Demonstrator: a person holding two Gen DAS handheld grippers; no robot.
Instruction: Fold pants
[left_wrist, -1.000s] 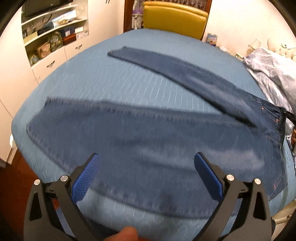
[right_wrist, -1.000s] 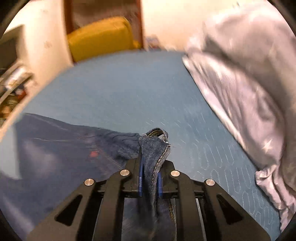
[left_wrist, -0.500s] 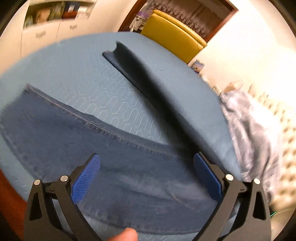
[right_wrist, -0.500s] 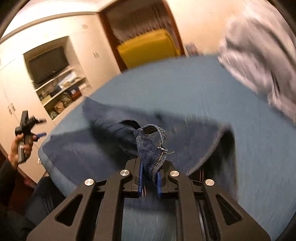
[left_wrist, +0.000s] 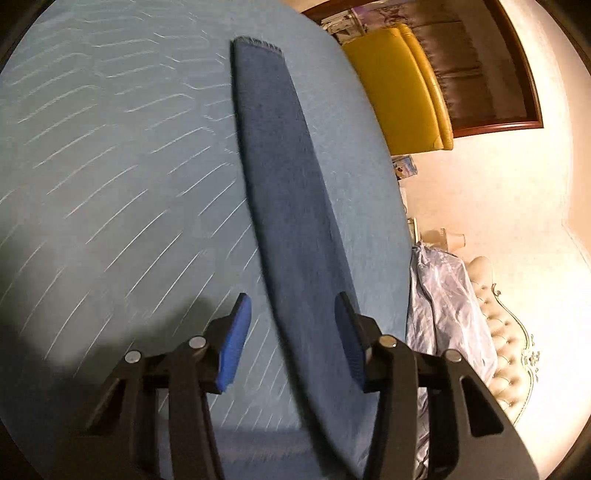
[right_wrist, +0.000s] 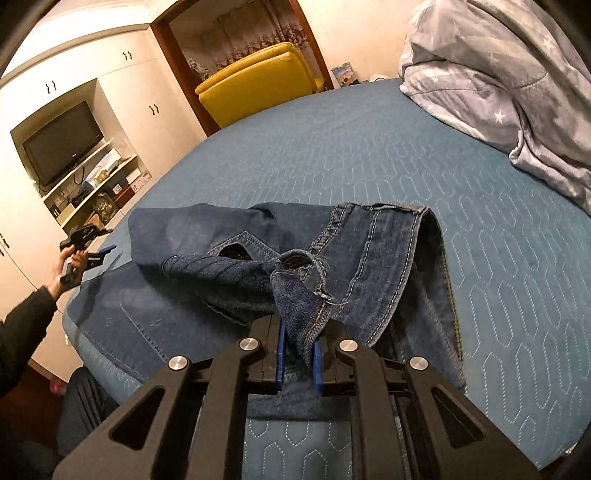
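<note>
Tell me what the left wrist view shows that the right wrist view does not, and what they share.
Only the left wrist view shows the left tool up close, open, a straight pant leg running between its pads, and a tufted headboard.

Only the right wrist view shows the right tool shut on the jeans' waistband, a TV in white cabinets, and the person's left hand.

Both show the jeans, the blue quilted bed, the yellow armchair and the grey bedding.
</note>
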